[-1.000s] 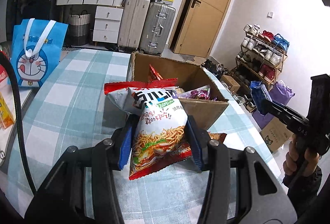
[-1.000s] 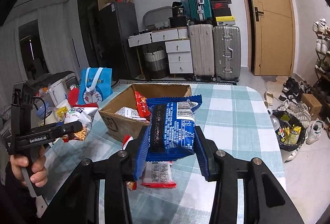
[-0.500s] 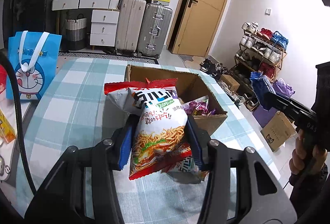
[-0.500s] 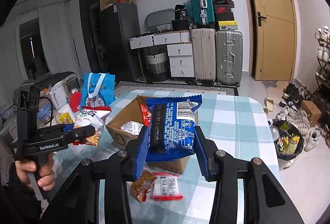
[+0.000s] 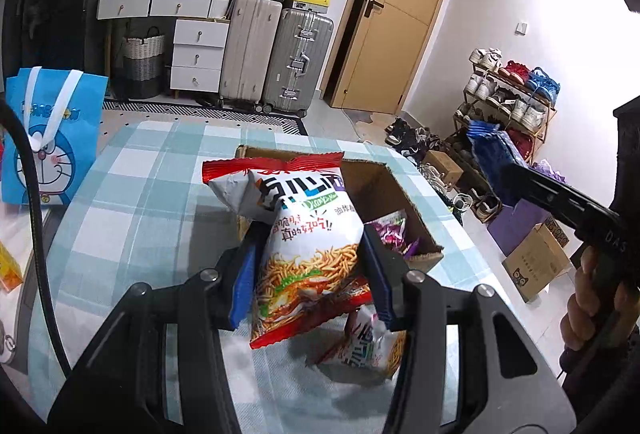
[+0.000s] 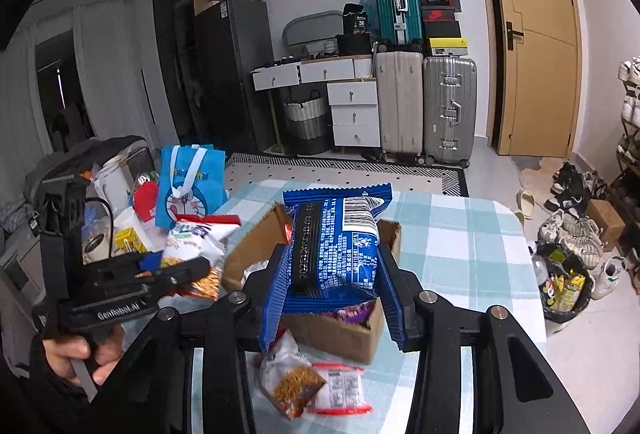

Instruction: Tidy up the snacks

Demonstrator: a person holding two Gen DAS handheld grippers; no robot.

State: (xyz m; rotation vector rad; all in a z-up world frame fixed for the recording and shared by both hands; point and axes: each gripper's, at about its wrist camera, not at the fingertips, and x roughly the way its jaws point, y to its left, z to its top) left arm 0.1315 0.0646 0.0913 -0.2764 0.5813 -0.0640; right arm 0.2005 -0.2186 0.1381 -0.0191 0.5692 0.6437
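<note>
White noodle-snack bag (image 5: 308, 254) clamped upright in left claw (image 5: 310, 274), held above checked desk (image 5: 132, 194) just before open cardboard box (image 5: 400, 202). Blue packet (image 6: 334, 246) pinched in right claw (image 6: 334, 282), raised over same box. Two more packets (image 6: 312, 386) lying flat on desk beside box. Blue cartoon bag (image 5: 48, 138) standing at desk's left edge.

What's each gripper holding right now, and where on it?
Left gripper: white-and-red noodle snack bag, pinched across its middle, side edges. Right gripper: blue foil snack packet, pinched across its lower half.
</note>
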